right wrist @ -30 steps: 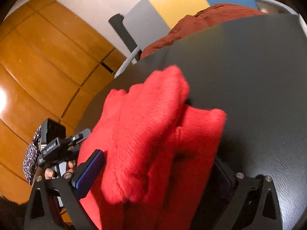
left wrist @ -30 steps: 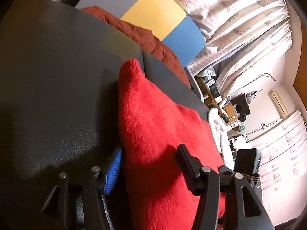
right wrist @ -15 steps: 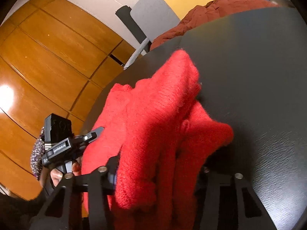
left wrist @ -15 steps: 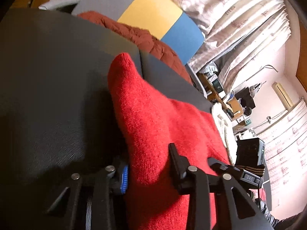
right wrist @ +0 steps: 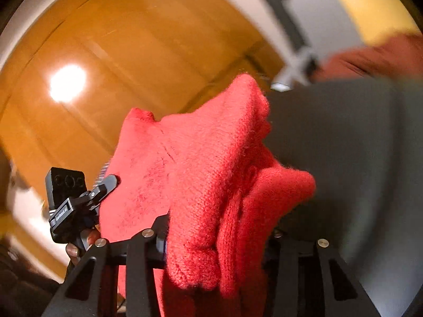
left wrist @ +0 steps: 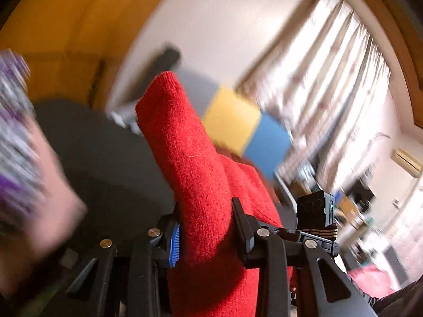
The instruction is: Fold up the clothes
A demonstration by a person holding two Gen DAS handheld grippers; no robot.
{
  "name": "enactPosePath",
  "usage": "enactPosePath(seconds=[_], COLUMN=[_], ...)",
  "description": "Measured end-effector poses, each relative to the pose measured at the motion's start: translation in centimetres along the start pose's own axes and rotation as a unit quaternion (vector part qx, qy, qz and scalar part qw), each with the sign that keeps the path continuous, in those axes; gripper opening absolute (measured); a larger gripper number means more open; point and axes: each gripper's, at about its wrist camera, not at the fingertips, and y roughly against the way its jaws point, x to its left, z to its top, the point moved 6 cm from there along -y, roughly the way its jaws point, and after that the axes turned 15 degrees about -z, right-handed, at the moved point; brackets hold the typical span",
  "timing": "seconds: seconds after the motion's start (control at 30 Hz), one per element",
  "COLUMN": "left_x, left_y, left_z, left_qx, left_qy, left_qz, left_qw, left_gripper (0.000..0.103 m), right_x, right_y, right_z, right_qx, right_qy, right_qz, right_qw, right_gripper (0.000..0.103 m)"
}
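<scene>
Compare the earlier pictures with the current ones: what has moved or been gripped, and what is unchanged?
Both grippers closed on the red sweater and lifted it off the dark table: the left gripper and right gripper now tilt upward toward the walls. The table and the rust-coloured cloth stayed put.

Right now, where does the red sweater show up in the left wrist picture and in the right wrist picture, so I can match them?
Left wrist view: the red sweater fills the lower centre, clamped in the left gripper, one corner pointing up.
Right wrist view: the red sweater is bunched at the centre, clamped in the right gripper.
Shared landmark: the dark table behind it.
</scene>
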Motion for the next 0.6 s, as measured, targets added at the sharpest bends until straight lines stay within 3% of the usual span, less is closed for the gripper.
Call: enactPosePath(seconds=[0.07, 0.13, 0.3, 0.43, 0.53, 0.6], left_x=[-0.3, 0.0, 2.6, 8.1, 14.7, 18.2], left_y=[4.2, 9.0, 18.6, 23.5, 24.3, 24.8], left_z=[2.8, 5.6, 10.2, 10.7, 8.9, 7.7], left_qx=[-0.053, -0.111, -0.212, -0.238, -0.216, -0.220], left_qy=[-0.019, -0.032, -0.013, 0.061, 0.165, 0.205], left_qz=[0.030, 0.081, 0.202, 0.277, 0.318, 0.320], left_qw=[0.9979, 0.9901, 0.9562, 0.9289, 0.9082, 0.8984], left_gripper=[0.032, 0.032, 0.032, 0.032, 0.033, 0.036], right_x=[4.4, 8.8, 20.6, 25.7, 25.7, 24.8], right_y=[-1.9, -3.8, -11.1, -18.5, -25.3, -27.7], right_z=[3.5, 6.5, 11.1, 10.8, 8.1, 7.2], right_qx=[-0.004, -0.005, 0.022, 0.088, 0.155, 0.171], right_qy=[0.048, 0.091, 0.183, 0.204, 0.215, 0.201], right_qz=[0.038, 0.074, 0.151, 0.180, 0.141, 0.140], right_qw=[0.998, 0.993, 0.971, 0.958, 0.954, 0.954], right_gripper=[0.044, 0.044, 0.044, 0.045, 0.050, 0.054])
